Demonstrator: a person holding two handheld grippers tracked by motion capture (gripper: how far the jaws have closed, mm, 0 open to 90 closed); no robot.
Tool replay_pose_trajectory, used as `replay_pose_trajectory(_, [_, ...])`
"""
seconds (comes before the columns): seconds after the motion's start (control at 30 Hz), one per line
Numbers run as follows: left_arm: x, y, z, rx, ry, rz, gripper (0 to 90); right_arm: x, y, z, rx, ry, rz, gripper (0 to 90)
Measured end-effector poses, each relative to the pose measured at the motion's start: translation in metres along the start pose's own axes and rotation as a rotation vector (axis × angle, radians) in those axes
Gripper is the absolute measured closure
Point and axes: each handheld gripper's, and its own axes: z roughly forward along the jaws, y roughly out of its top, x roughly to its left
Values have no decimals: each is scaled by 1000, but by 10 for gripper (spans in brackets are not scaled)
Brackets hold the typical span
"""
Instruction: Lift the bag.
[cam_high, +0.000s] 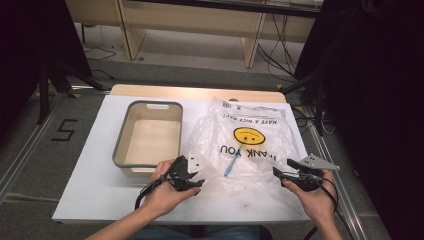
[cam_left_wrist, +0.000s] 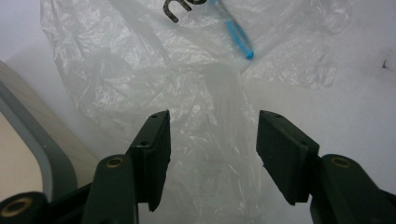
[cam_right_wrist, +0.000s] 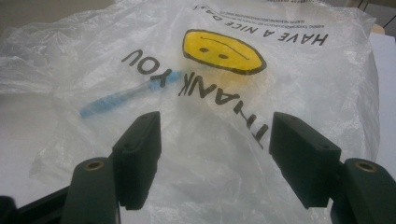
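Plastic bag (cam_high: 250, 145), translucent with a smiley print, lies at table (cam_high: 85, 190) centre, 3 o'clock of the grey-rimmed tub (cam_high: 148, 137); a blue pen-like item (cam_high: 231, 164) inside is blurred by film. Left gripper (cam_left_wrist: 212, 149), held low, straddles a bag fold, jaws apart, not pressing. Right gripper (cam_right_wrist: 215, 154), at 4 o'clock, gapes empty.

Both hands rest low, left tool (cam_high: 192, 176) and right tool (cam_high: 286, 171) with jaws apart.
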Motion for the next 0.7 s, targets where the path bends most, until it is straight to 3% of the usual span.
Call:
replay_pose_trajectory(0.4, [-6, -16, 5, 70, 24, -19, 468, -2, -2, -6, -13, 4, -3, 347])
replay_pose_trajectory(0.7, [-8, -27, 13, 131, 1, -47, 502, 0, -4, -11, -16, 3, -4, 347])
